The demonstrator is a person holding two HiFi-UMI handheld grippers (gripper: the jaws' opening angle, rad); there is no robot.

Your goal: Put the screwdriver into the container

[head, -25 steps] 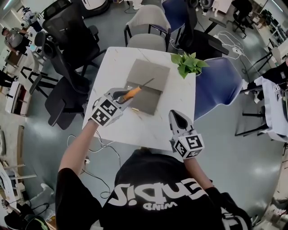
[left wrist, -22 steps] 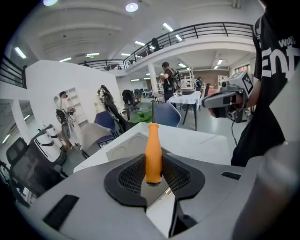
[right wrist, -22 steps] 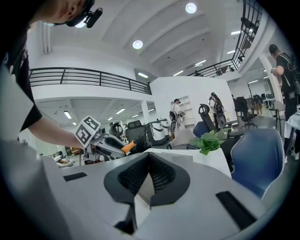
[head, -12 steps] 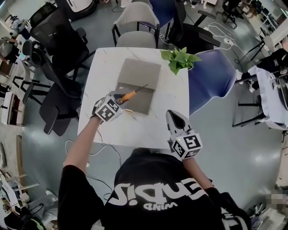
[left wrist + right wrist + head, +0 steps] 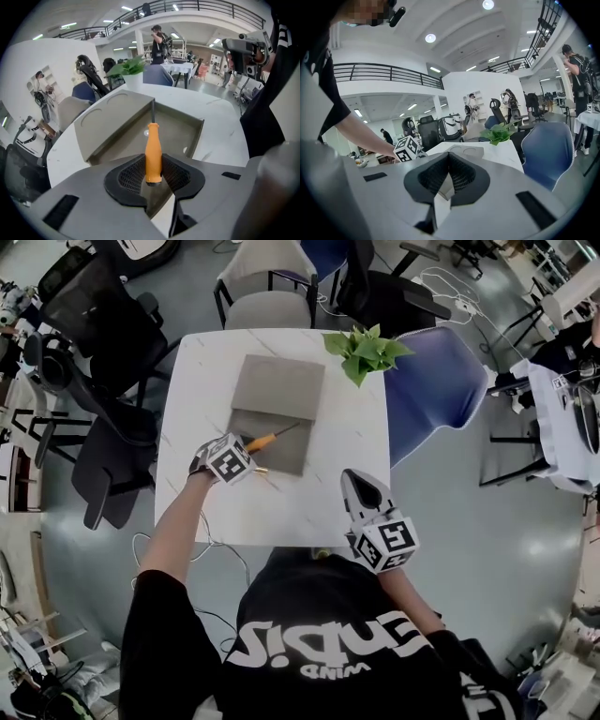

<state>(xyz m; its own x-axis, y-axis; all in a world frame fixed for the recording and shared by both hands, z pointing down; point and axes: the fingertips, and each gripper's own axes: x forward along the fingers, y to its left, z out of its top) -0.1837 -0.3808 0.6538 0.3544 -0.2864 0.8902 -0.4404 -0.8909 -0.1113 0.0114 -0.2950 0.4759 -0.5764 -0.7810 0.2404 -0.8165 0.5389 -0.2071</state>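
Our left gripper (image 5: 153,174) has its black ribbed pads clamped on the butt end of the orange-handled screwdriver (image 5: 153,149), whose thin dark shaft points away from us. Our right gripper (image 5: 449,163) has its jaws pressed together on nothing and sits off the table's near right edge. The screwdriver hangs over the open grey rectangular container (image 5: 200,132), near that tray's near left corner, tip towards the flat grey lid (image 5: 110,123) folded back beyond it. The container lies mid-table on the white marble-look table (image 5: 349,474), and a green leafy plant (image 5: 361,351) stands at the far right corner. The handle's end seems to sit about over the near rim, so letting go here could leave it propped across that rim or rolling out. Nothing steadies the container, so a nudge from the shaft could shift it.
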